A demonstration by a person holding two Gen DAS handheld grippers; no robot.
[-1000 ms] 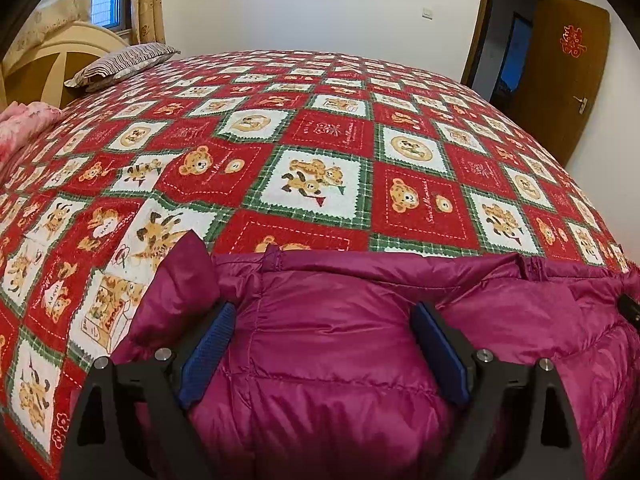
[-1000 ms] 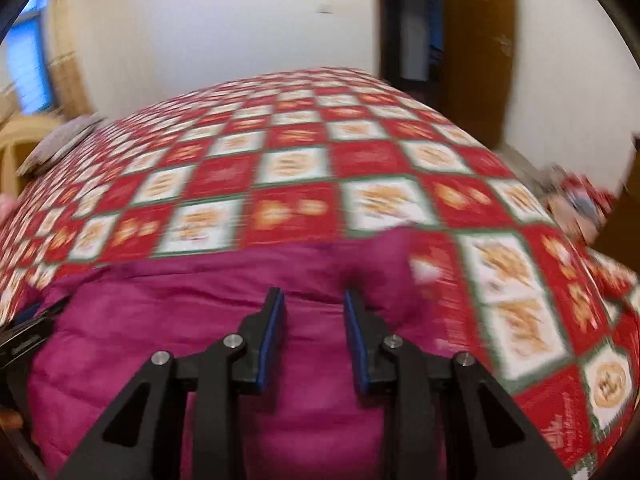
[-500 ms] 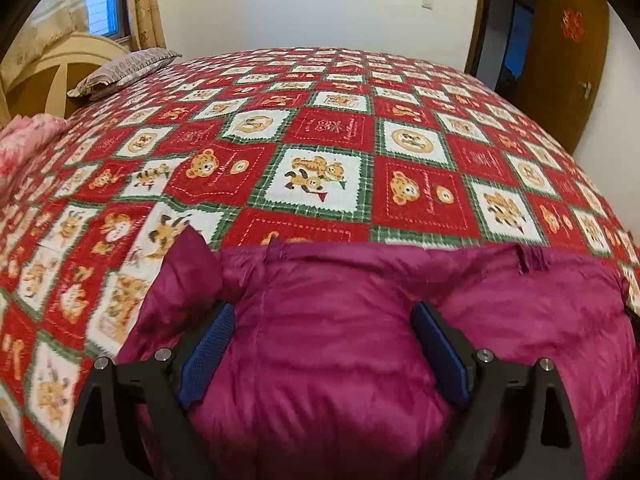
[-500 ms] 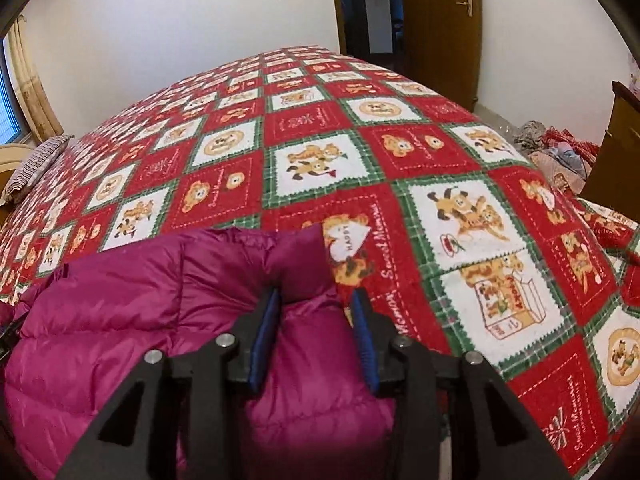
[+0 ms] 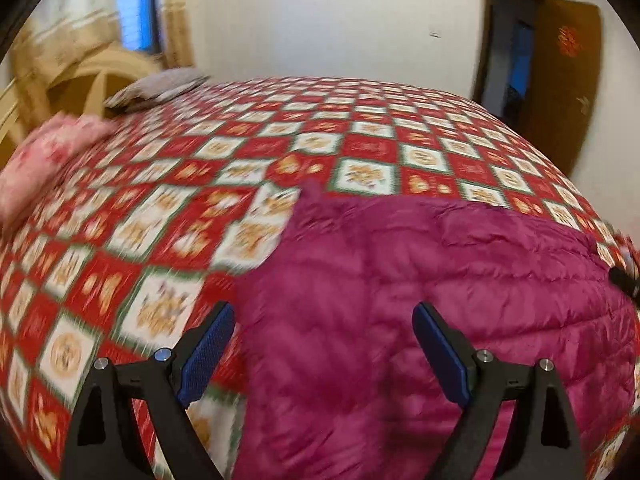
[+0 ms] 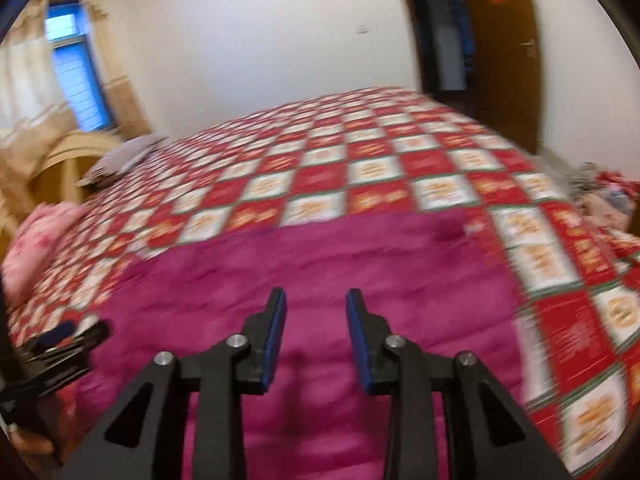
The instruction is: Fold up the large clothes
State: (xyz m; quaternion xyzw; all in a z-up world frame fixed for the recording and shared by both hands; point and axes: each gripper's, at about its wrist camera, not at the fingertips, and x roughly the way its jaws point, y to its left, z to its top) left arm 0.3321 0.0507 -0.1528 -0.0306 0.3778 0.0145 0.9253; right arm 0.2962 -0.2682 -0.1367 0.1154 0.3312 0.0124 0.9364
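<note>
A magenta quilted down jacket (image 5: 440, 280) lies spread on the near side of the bed; it also shows in the right wrist view (image 6: 312, 264). My left gripper (image 5: 322, 336) is wide open and empty above the jacket's left edge. My right gripper (image 6: 316, 320) is open with a narrower gap, empty, above the jacket's middle. The left gripper also shows at the left edge of the right wrist view (image 6: 60, 340). Both views are motion-blurred.
The bed has a red, white and green bear-patterned quilt (image 5: 200, 200). A striped pillow (image 5: 160, 86) and a pink cloth (image 5: 44, 160) lie at the far left. A wooden headboard (image 5: 80, 88) stands left, a brown door (image 6: 500, 40) right, clothes (image 6: 600, 188) beside the bed.
The right gripper has let go of the jacket's fold and lifted, its jaws now wider. The left gripper has lifted and shifted left off the jacket. Both cameras have tilted up.
</note>
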